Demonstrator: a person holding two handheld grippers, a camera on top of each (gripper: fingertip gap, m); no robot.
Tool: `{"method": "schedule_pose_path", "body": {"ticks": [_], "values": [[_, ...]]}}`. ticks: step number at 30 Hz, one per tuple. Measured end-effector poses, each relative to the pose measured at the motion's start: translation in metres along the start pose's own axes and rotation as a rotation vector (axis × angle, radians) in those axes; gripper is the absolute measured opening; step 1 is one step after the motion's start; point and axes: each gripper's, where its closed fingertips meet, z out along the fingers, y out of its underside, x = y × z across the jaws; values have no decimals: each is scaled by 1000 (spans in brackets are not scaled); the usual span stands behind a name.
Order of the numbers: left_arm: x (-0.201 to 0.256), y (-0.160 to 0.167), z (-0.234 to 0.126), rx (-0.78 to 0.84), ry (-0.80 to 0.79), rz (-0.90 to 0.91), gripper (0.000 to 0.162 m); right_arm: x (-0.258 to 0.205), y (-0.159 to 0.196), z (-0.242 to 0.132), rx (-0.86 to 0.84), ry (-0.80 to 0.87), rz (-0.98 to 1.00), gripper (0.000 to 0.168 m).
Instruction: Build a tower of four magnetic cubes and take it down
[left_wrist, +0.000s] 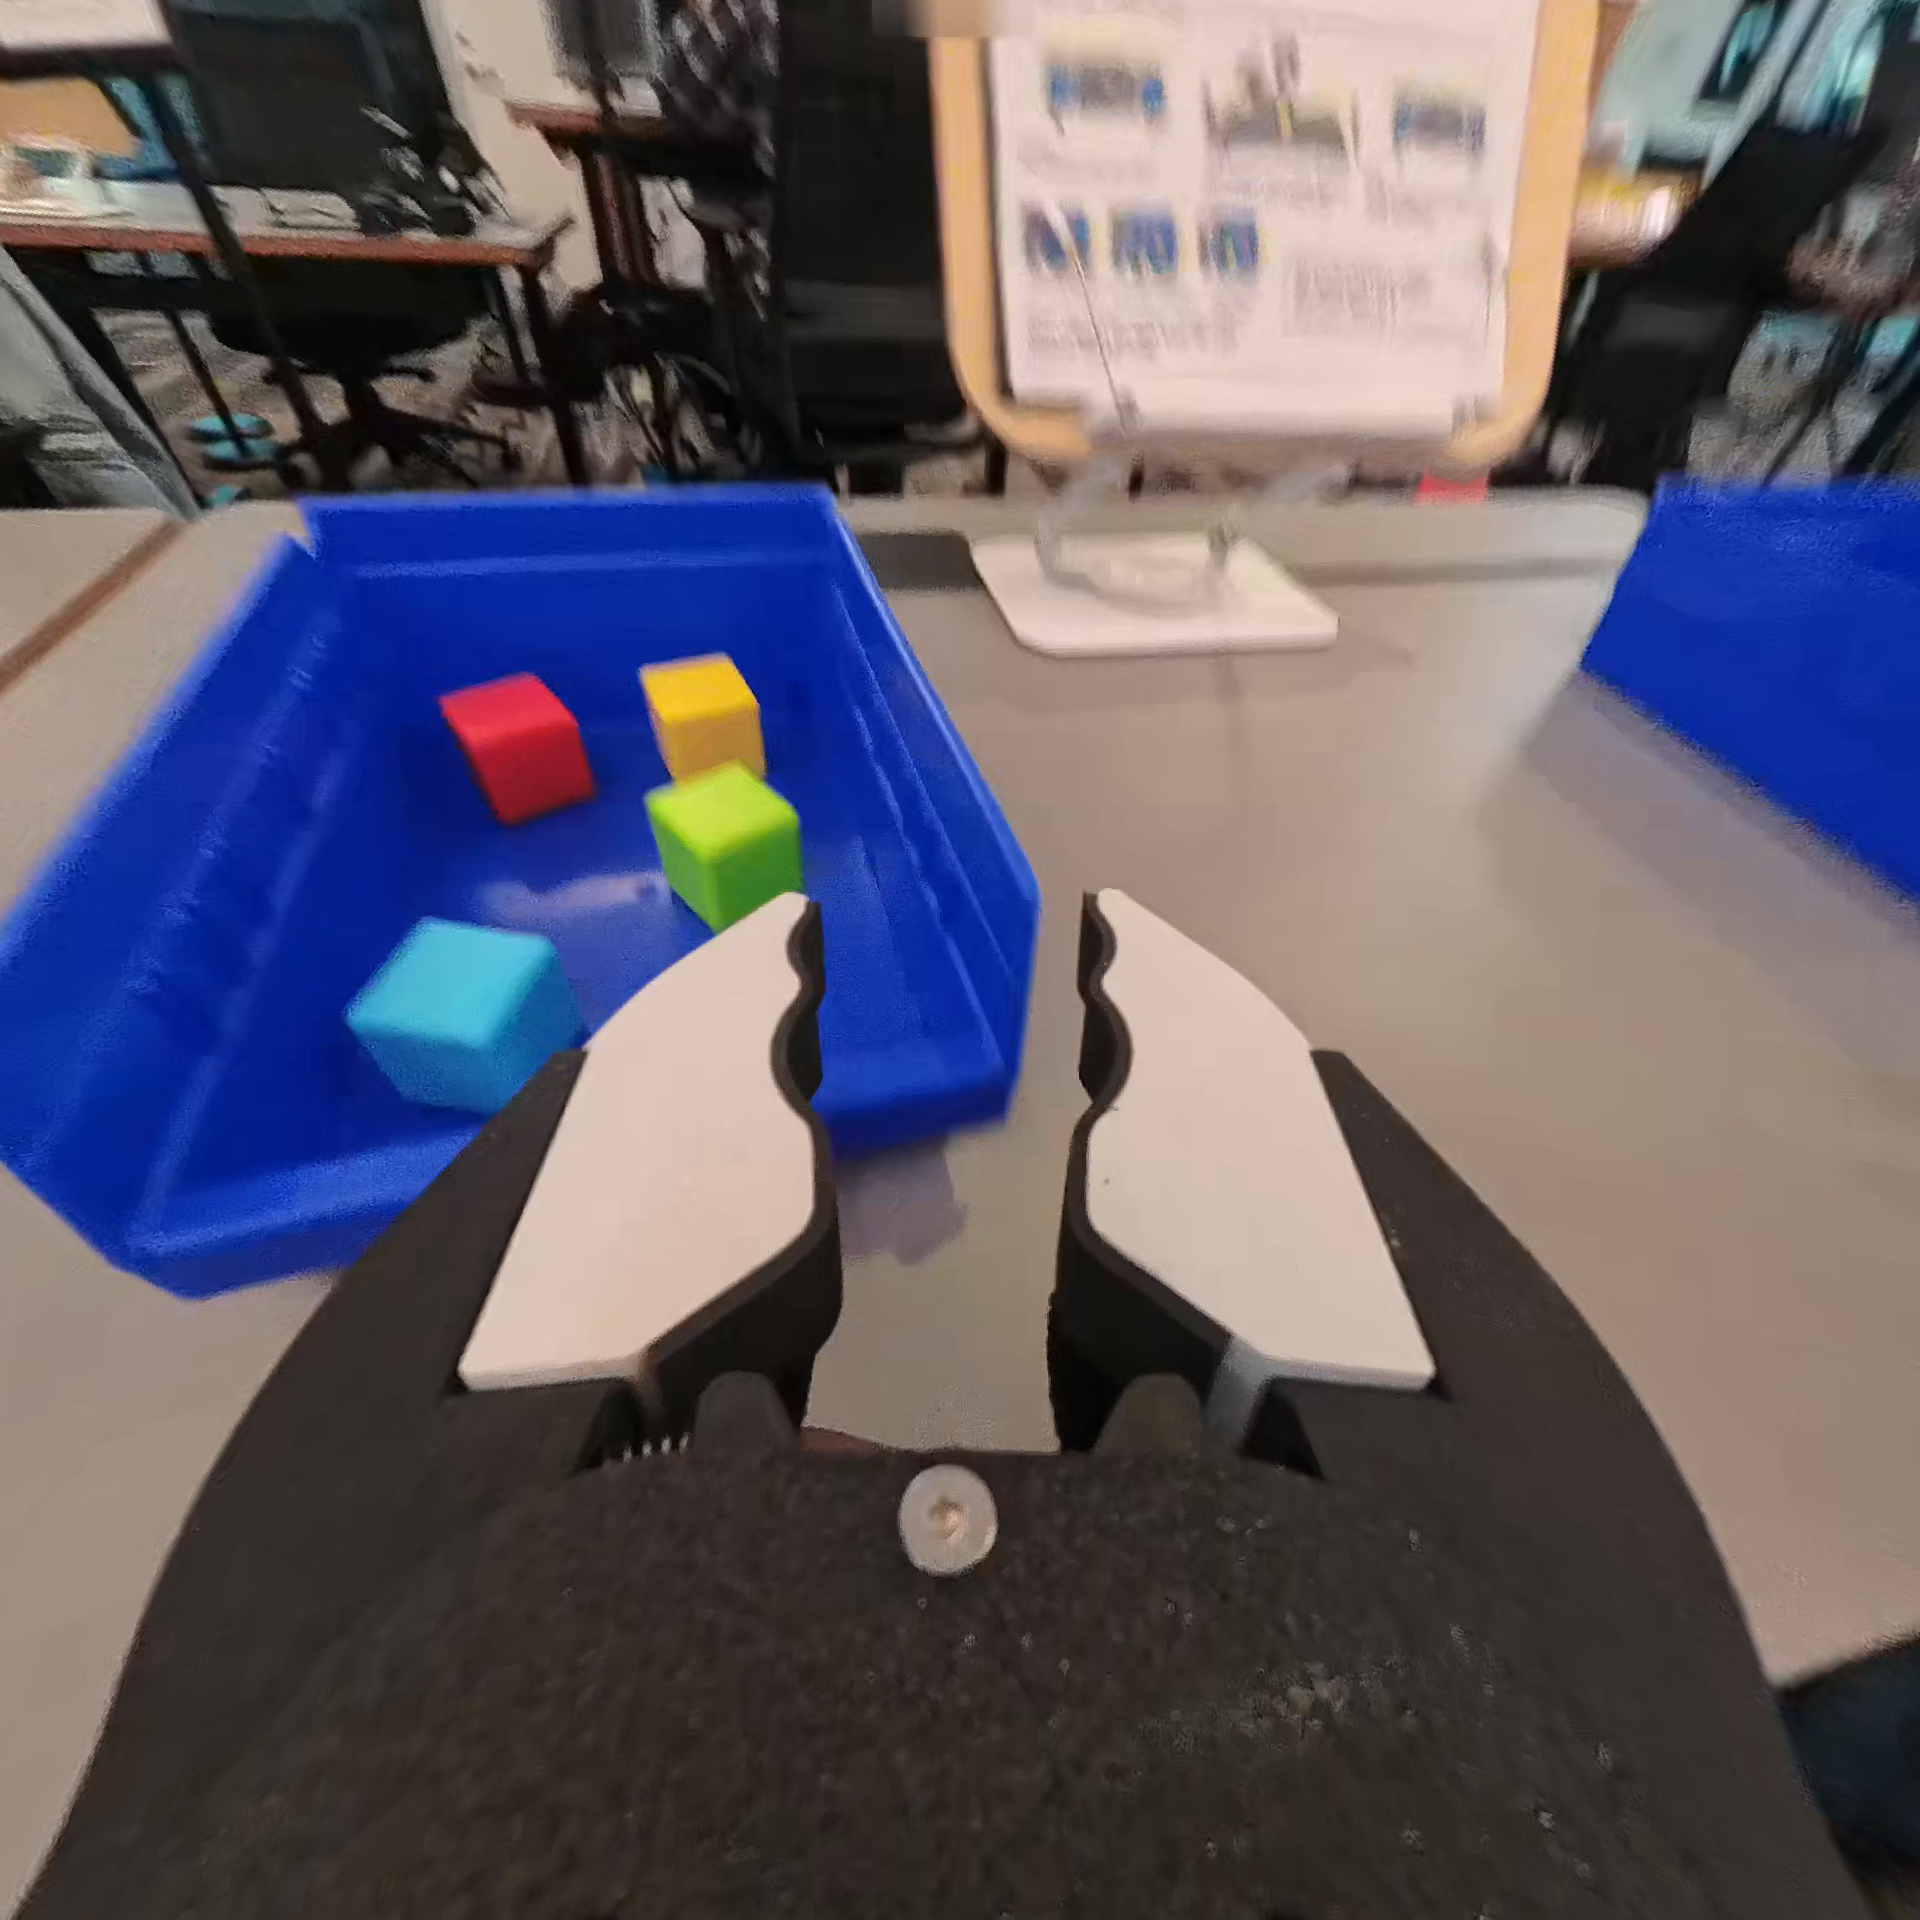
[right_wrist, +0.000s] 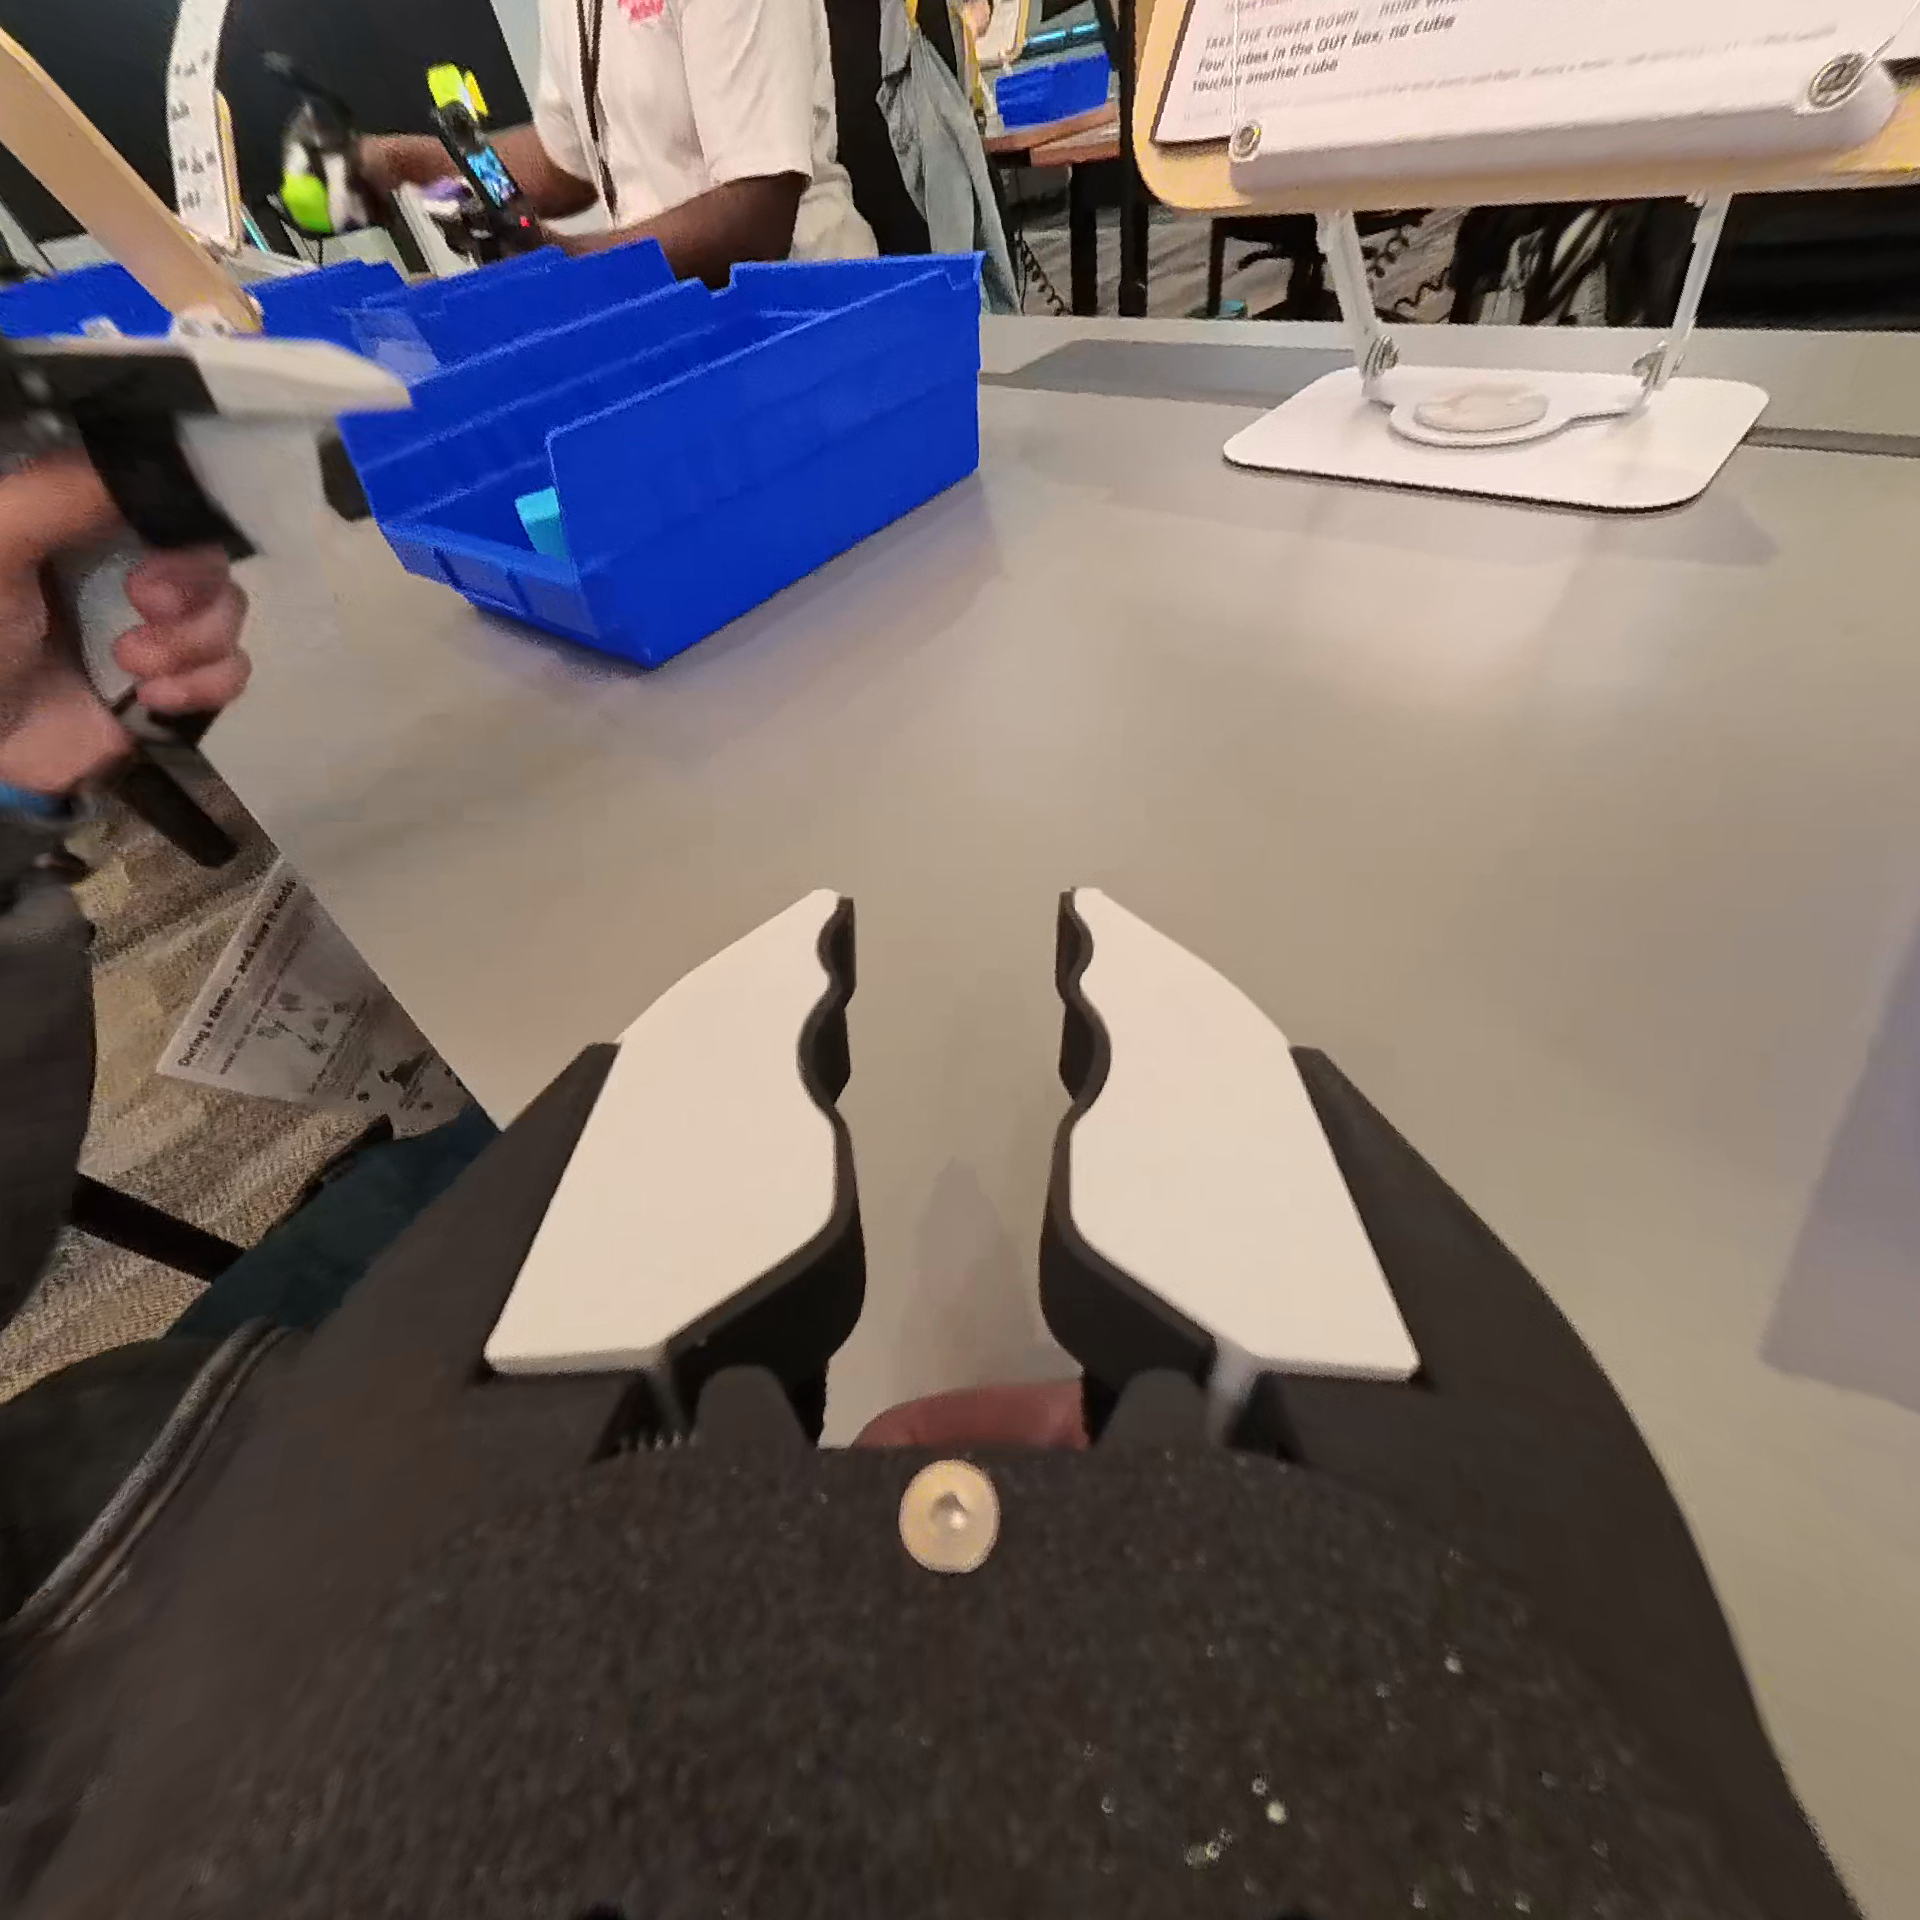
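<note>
In the left wrist view a blue bin on the grey table holds a red cube, a yellow cube, a green cube and a light blue cube, all apart from each other. My left gripper is open and empty, above the bin's near right corner. My right gripper is open and empty over the bare table. The right wrist view shows the same bin at the upper left with the light blue cube inside, and the left gripper beside it.
A second blue bin stands at the right edge. A white stand with a printed sheet stands at the table's far side, also in the right wrist view. More blue bins and people are behind. The table's left edge drops to carpet.
</note>
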Motion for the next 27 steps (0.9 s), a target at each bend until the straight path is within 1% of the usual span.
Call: {"method": "schedule_pose_path", "body": {"ticks": [2, 3, 5, 8, 9, 11, 13, 14, 16, 18, 20, 21, 25, 27], "values": [[-21, -39, 1, 80, -16, -82, 47, 0, 1, 1, -9, -13, 21, 37], [-31, -54, 4, 87, -24, -88, 50, 0, 2, 2, -17, -20, 31, 37], [-47, -70, 19, 7, -30, -44, 58, 0, 1, 1, -9, -32, 49, 37], [-61, -81, 51, -135, 10, -65, 58, 0, -1, 1, -4, -41, 53, 36], [-68, -81, 65, -185, 0, -84, 58, 1, -2, 1, -1, -41, 55, 36], [-86, -73, 96, -308, -67, -97, 58, 2, -3, 1, 2, -48, 63, 36], [-94, -61, 131, -424, -90, -136, 57, 2, -3, 1, 1, -54, 77, 36], [-95, -53, 148, -486, -90, -167, 56, 2, -2, 2, 1, -58, 81, 36], [-98, -30, 177, -636, -102, -197, 49, 2, -1, 2, -7, -62, 82, 36], [-107, -10, 201, -752, -142, -205, 49, 1, 0, 2, -11, -64, 82, 36], [-117, 8, 216, -838, -194, -219, 56, 0, 3, 3, -22, -70, 84, 36], [-119, 14, 223, -865, -206, -233, 57, 0, 4, 3, -29, -72, 84, 36], [-115, 31, 242, -923, -209, -274, 64, 0, 9, 3, -45, -76, 91, 36], [-116, 36, 247, -937, -227, -265, 64, 1, 10, 2, -48, -78, 99, 36]]}}
